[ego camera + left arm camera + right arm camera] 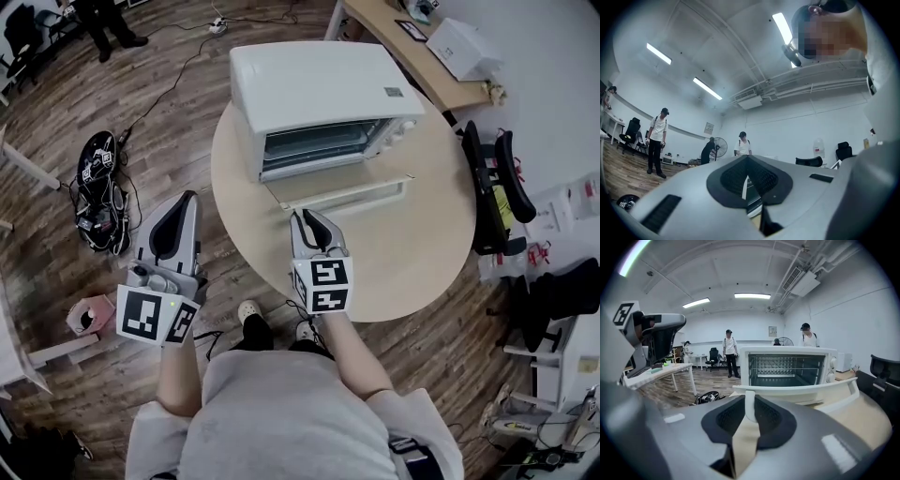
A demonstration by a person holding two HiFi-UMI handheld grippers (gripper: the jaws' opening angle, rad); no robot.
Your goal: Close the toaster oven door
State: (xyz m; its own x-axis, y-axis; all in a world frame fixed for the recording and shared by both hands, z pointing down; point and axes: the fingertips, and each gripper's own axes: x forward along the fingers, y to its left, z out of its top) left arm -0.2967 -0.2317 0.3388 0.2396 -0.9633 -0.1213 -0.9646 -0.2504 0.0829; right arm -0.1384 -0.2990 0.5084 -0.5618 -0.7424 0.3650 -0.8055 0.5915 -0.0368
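On the round surface (412,262) sits the white toaster oven (319,94), its door (328,187) hanging open toward the person and only partly raised. The right gripper (306,215) is pinching the left end of the door's long white handle (361,193); in the right gripper view the handle's short post stands between the two dark pads, which press on it from both sides. The left gripper (190,197) hangs off the surface's edge, above the floor and well apart from the oven, its tips pressed together on nothing. The step in hand looks like swinging the door up on its bottom hinge. To do it well, the right gripper should follow the door's arc, rising and pushing toward the oven together, not lifting straight up, which could tug the oven across the surface. Because the grip is at one end of the handle, a steady, even push matters so the door does not twist, and the pinch should ease off only once the door meets the front frame. Inside the oven cavity, a wire rack (785,365) is all that shows; no food or tray can be seen, so nothing seems likely to block the door.
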